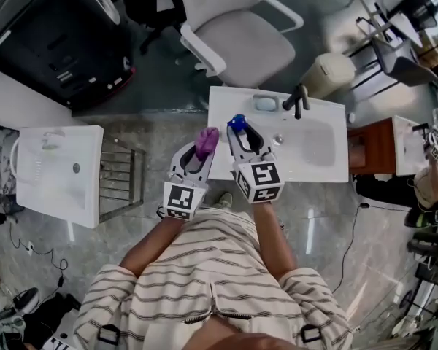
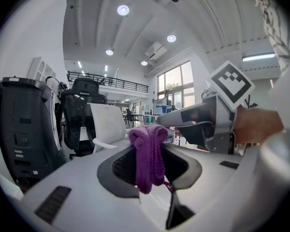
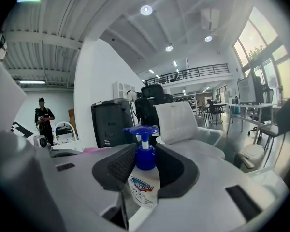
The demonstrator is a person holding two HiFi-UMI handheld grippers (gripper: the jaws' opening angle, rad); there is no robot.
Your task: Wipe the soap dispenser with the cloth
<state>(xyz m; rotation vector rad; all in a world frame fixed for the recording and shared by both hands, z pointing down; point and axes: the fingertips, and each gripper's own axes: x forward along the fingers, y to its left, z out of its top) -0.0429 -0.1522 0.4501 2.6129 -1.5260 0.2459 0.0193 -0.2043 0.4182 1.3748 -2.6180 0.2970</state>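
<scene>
Soap dispenser (image 3: 144, 182) sits clamped between right hand-held gripper (image 3: 145, 149) jaws

Bright, even light from round ceiling lamps and tall windows; both gripper views bulge fisheye-style with dark corners.

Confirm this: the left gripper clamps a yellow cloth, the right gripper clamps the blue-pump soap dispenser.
Not yellow: the cloth clamped in the left gripper is purple, per the left gripper view. The right gripper does clamp the blue-pump soap dispenser.

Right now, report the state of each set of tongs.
Left tongs: closed on the purple cloth.
Right tongs: closed on the soap dispenser.
</scene>
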